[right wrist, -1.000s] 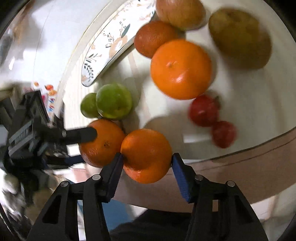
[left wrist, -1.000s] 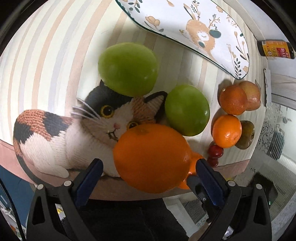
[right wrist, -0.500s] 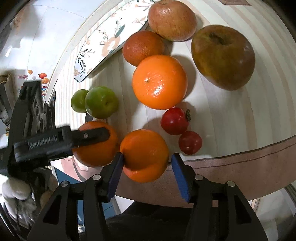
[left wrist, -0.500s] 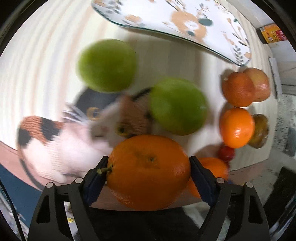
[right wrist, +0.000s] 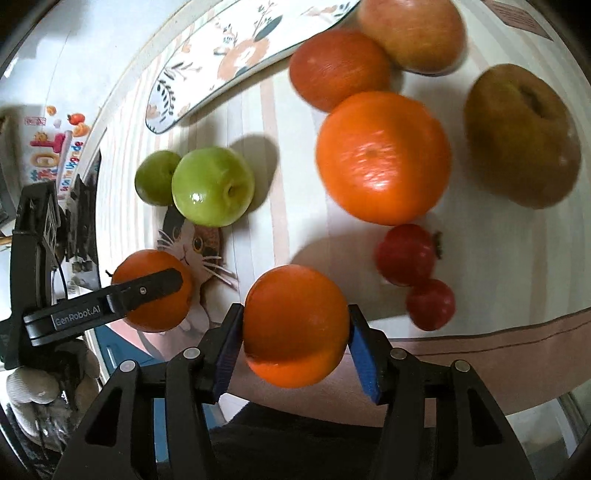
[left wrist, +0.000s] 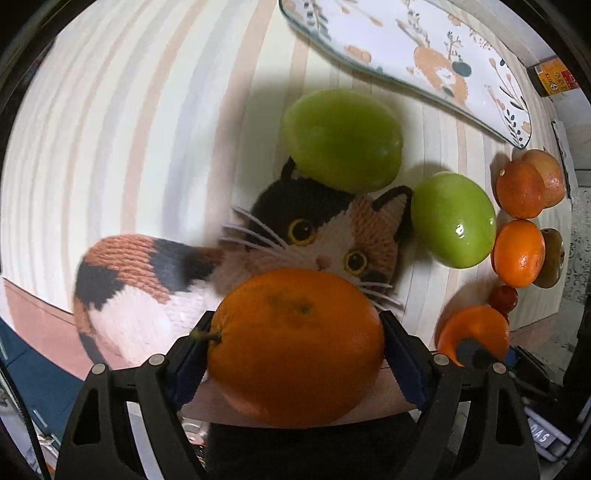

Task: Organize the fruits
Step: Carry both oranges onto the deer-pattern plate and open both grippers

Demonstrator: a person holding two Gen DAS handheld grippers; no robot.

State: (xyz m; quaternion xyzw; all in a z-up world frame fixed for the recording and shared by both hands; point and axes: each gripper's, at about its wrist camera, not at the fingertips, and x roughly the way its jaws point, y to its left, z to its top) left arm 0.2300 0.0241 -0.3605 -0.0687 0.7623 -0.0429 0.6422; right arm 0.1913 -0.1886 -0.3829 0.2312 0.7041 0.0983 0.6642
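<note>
both tongs (left wrist: 295,354) (right wrist: 295,332) point steeply down, each clamping an orange (left wrist: 295,343) (right wrist: 295,325).

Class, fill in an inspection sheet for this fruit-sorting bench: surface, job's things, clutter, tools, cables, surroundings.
Surface: striped cloth with a cat picture.
Job's things: two green apples, loose oranges, two red fruits, brown apple, reddish apple; patterned plate holds nothing where visible.
Clutter: bottle at the far edge.
Tools: left tool shut on an orange, its jaws having just closed; right tool around a smaller orange, left pad touching, right pad showing a slight gap, jaws having just opened a little.
Cables: thin wire by the left tool.
Surroundings: printed packaging beyond the table.
</note>
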